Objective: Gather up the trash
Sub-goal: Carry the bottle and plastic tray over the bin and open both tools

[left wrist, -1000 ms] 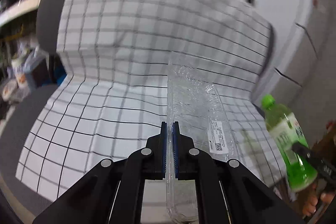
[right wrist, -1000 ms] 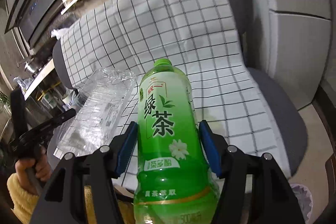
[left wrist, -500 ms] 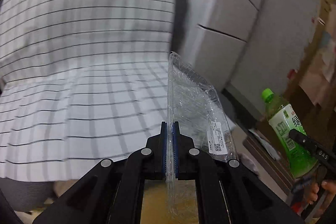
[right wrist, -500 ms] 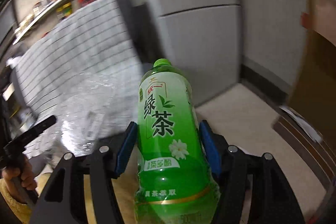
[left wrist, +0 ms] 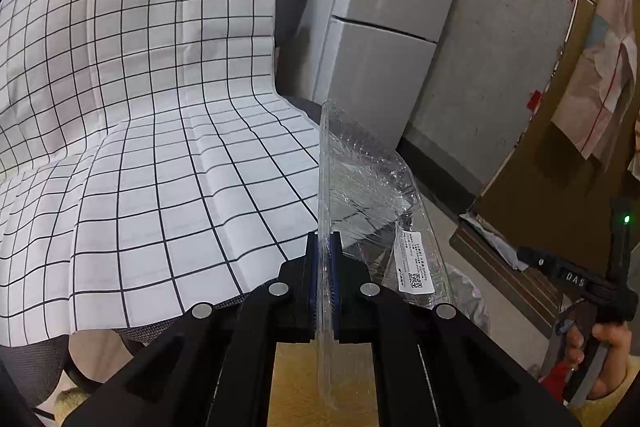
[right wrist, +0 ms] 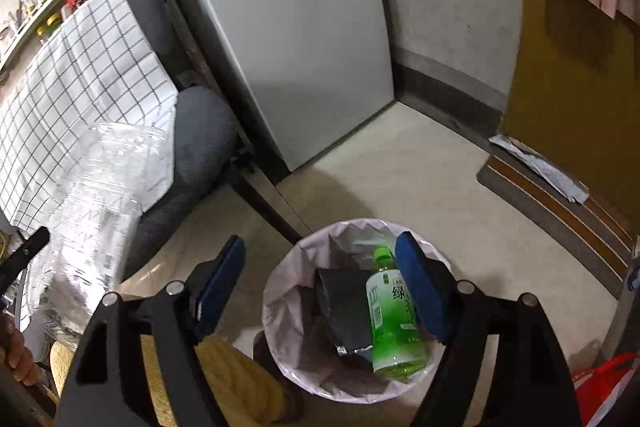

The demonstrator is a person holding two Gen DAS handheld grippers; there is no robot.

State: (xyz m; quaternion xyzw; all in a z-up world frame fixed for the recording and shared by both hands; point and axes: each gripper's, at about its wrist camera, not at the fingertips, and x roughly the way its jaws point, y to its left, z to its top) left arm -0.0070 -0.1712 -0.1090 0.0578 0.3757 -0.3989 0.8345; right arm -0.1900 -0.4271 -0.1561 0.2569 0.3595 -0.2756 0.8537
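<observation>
My left gripper [left wrist: 324, 247] is shut on the rim of a clear plastic food container [left wrist: 368, 187] and holds it up on edge beside the seat. The container also shows at the left of the right wrist view [right wrist: 100, 187]. My right gripper [right wrist: 320, 267] is open and empty, right above a trash bin [right wrist: 280, 283] lined with a white bag. A green tea bottle [right wrist: 392, 319] lies inside the bin next to a dark foil wrapper [right wrist: 344, 307].
A grey chair draped with a white checked cloth [left wrist: 140, 127] stands to the left. A grey fridge [right wrist: 304, 39] stands behind the bin. A brown door [right wrist: 572, 59] and a doormat [right wrist: 560, 207] are at the right. The floor [right wrist: 400, 167] is beige.
My right gripper swung from the chair to above the bin, opened and let the green tea bottle drop into the bin. My left gripper turned right with the container still clamped.
</observation>
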